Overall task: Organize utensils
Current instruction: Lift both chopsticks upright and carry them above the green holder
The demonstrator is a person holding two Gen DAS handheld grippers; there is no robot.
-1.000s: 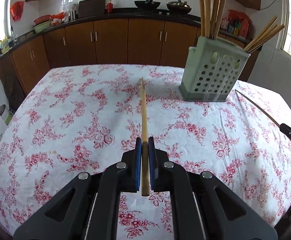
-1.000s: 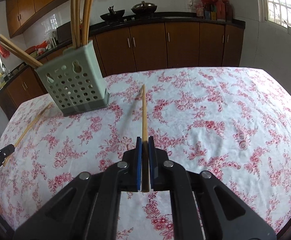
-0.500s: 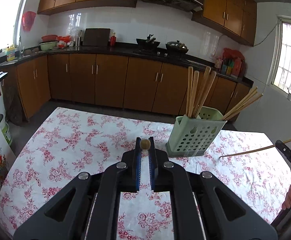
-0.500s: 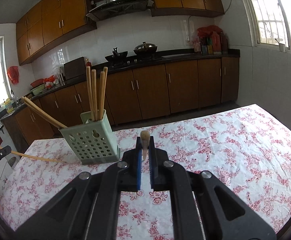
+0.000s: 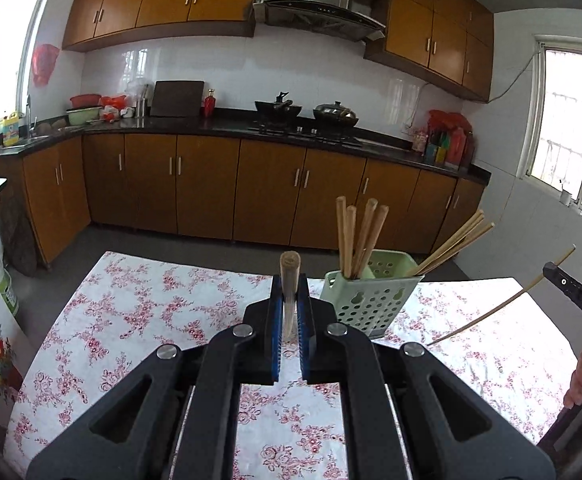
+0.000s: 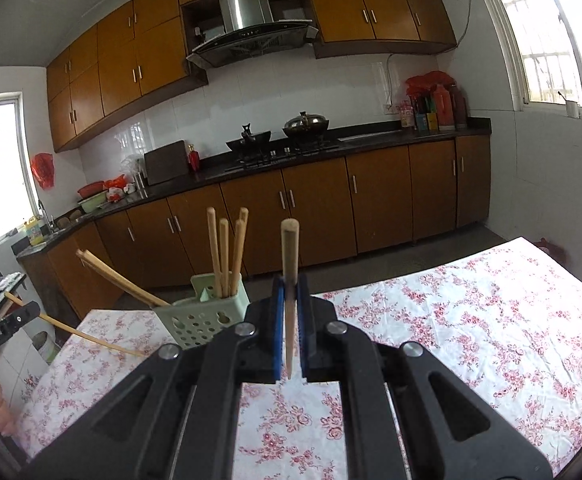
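Observation:
My left gripper (image 5: pixel 289 312) is shut on a wooden chopstick (image 5: pixel 290 280) that points up and forward, held above the table. My right gripper (image 6: pixel 289 312) is shut on another wooden chopstick (image 6: pixel 289 276), also raised and tilted up. A pale green perforated utensil holder (image 5: pixel 371 296) stands on the table just right of the left gripper, with several chopsticks (image 5: pixel 357 240) in it. In the right wrist view the holder (image 6: pixel 207 316) is just left of the gripper. Each view shows the other gripper with its chopstick (image 5: pixel 499 308) (image 6: pixel 87 336) at the frame edge.
The table wears a white cloth with red flowers (image 5: pixel 151 312) (image 6: pixel 471 320). Brown kitchen cabinets (image 5: pixel 211 188) and a dark counter with a wok and a pot (image 5: pixel 307 112) run behind the table. Windows are at both sides.
Both grippers have lifted their chopsticks from the table and tilted upward. The views swung from the tabletop up to the kitchen. The holder now sits lower and smaller in both views.

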